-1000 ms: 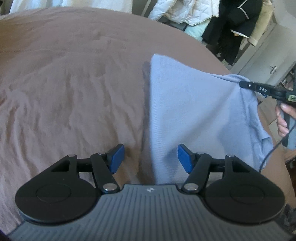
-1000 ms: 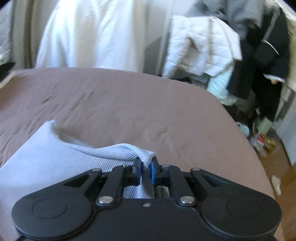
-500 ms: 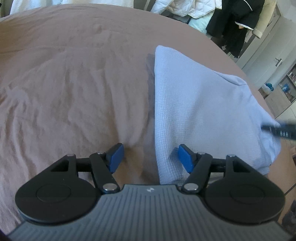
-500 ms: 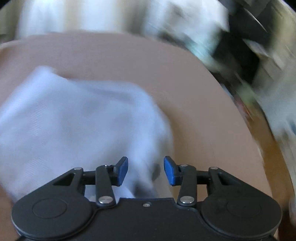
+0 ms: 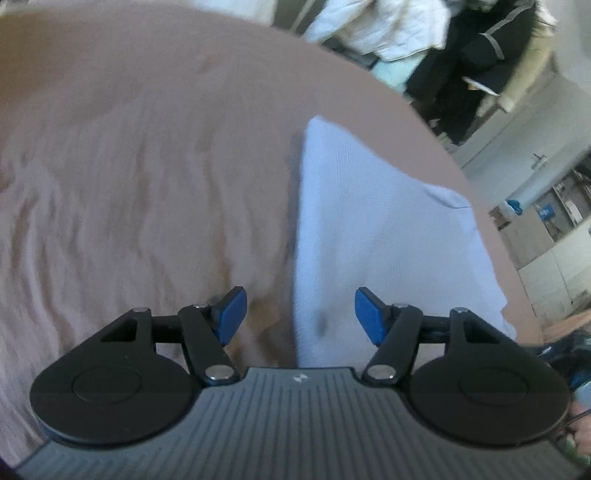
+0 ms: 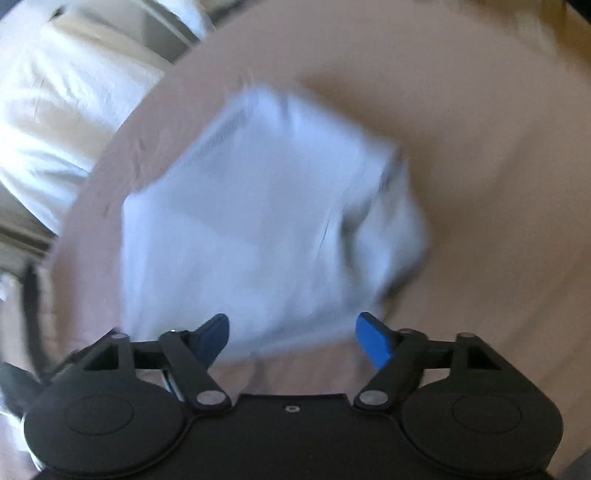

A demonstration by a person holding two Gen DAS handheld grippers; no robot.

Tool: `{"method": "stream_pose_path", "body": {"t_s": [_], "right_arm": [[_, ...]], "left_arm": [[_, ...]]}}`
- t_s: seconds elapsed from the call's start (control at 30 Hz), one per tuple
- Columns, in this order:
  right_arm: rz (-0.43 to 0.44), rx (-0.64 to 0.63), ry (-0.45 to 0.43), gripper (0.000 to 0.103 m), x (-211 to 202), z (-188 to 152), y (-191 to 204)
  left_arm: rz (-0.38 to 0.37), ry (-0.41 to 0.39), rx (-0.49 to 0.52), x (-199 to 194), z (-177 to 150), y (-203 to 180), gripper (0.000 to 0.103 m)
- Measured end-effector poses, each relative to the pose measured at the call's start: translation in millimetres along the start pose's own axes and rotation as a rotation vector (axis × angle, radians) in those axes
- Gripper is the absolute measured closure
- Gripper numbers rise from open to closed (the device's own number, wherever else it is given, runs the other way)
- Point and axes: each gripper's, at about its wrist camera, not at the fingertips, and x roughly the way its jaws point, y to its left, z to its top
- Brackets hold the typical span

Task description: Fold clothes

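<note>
A brown bedsheet (image 5: 147,184) fills the room's foreground. Both the left gripper (image 5: 298,314) and right gripper (image 6: 293,338) are seen spread wide, empty; the pale-blue garment (image 6: 258,221), released a moment ago, lies folded beyond, suggesting this fold is finished.

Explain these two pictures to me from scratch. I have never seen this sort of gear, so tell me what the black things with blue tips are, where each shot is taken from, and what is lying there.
There is no robot here. A person holds a two-finger gripper in each hand, and each carries a wide-angle camera looking forward along its fingers, so each picture shows its own gripper at the bottom.

One picture is from the left gripper, the other from the right gripper. The blue pieces are the finger pads. Both grippers are open and hold nothing.

Ahead of them a folded light blue garment lies on a brown bedsheet. The right view is blurred, so its details are unclear. Behind the bed hang a white jacket and dark clothes.
</note>
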Motion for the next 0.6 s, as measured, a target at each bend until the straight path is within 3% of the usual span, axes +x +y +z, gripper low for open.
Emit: {"method": "stream_pose_path", "body": {"t_s": [0.07,0.2,0.27,0.37,0.5,0.57,0.6], "right_arm": [[0.067,0.169,0.042,0.021,19.6,-12.3,-18.0],[0.172,0.389,-0.054,0.018,38.4,-24.0,-45.3],[0.181,0.375,-0.152,0.019,37.8,-11.6,-44.4],[0.159,0.318,-0.259,0.019,38.2,0.7,-36.5],[0.114,0.248,-0.332,0.019,44.0,0.7,-23.6],[0.091,0.213,-0.367,0.034,46.9,0.6,-17.2],[0.075,0.180,-0.373,0.068,47.5,3.0,-16.0]], "left_arm": [[-0.021,-0.028,0.045,-5.3,0.7,-10.5,0.040],[-0.115,0.000,0.084,2.8,-4.9,-30.5,0.040],[-0.129,0.056,0.106,15.6,-10.1,-40.2,0.039],[0.007,0.193,0.136,45.8,-20.7,-49.8,0.039],[-0.011,0.194,0.072,45.1,-14.8,-46.5,0.038],[-0.029,0.202,0.032,43.0,-13.6,-40.6,0.038],[-0.040,0.205,0.012,41.4,-13.9,-36.8,0.038]]}}
